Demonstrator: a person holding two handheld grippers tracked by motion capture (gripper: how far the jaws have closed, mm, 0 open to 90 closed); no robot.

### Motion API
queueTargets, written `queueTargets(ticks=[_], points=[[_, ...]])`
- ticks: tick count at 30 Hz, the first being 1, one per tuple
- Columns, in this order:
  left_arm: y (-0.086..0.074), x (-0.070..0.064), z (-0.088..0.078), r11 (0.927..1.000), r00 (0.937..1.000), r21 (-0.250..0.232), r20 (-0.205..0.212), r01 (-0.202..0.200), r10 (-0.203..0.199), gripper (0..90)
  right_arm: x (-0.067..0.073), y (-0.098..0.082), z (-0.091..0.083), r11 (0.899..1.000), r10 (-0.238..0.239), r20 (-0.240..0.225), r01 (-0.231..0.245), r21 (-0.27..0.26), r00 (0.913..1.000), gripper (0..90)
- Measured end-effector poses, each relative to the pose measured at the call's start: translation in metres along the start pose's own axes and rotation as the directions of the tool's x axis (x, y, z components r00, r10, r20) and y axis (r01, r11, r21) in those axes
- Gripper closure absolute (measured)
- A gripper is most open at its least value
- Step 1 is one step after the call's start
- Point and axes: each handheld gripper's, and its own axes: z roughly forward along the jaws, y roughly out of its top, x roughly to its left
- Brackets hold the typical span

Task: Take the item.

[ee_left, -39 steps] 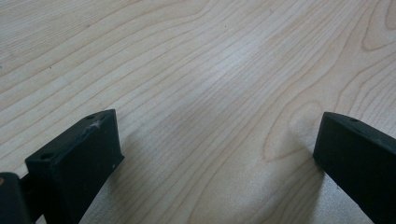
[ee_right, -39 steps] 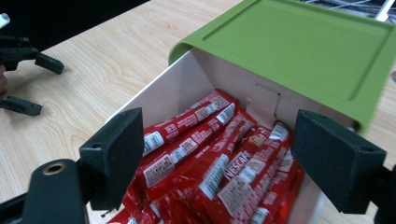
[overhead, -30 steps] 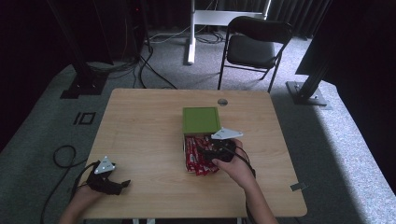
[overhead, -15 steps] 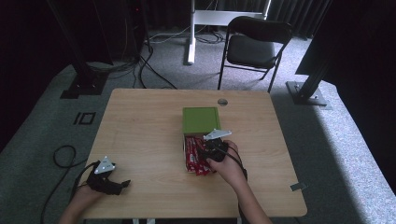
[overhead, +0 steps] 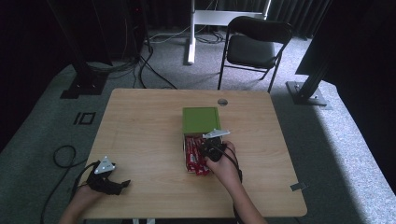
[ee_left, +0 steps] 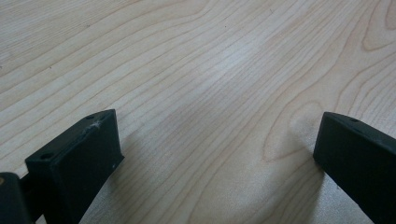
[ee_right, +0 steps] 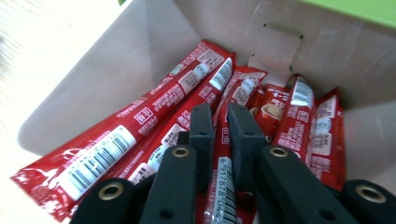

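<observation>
The wooden table [overhead: 140, 135] carries an opened box [overhead: 194, 142] near its middle, its green lid [overhead: 201, 119] folded back on the far side and its pale inner walls [ee_right: 93, 70] showing in the right gripper view. The box holds a loose heap of red stick sachets [ee_right: 154, 116], lying roughly parallel along its floor and reaching out past the near edge (how many there are I cannot count). The right gripper [overhead: 211, 148] sits down in this box; since a second ago it has shifted slightly toward the sachets, and its jaws have just been closing, so that they now stand nearly together and pinch one sachet [ee_right: 223, 186] whose barcode strip runs up between them. I judge this to be the moment of the grasp, with the lift out of the box to come. The left gripper [overhead: 116, 183] rests at the table's near left corner, jaws spread wide over bare wood with nothing between them.
</observation>
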Motion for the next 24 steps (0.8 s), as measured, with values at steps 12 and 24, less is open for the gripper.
queueTargets(ticks=[12,24], points=[[0.000,0.000,0.000,1.0000,1.0000,0.000,0.000,0.000,0.000,1.6,0.000,0.004,-0.029,0.997,0.004,-0.039,-0.006,-0.071,0.9992,84.3],[0.000,0.000,0.000,1.0000,1.0000,-0.001,0.000,0.001,-0.001,1.6,0.002,-0.003,-0.056,0.993,0.012,-0.089,-0.023,-0.119,0.9959,84.4]])
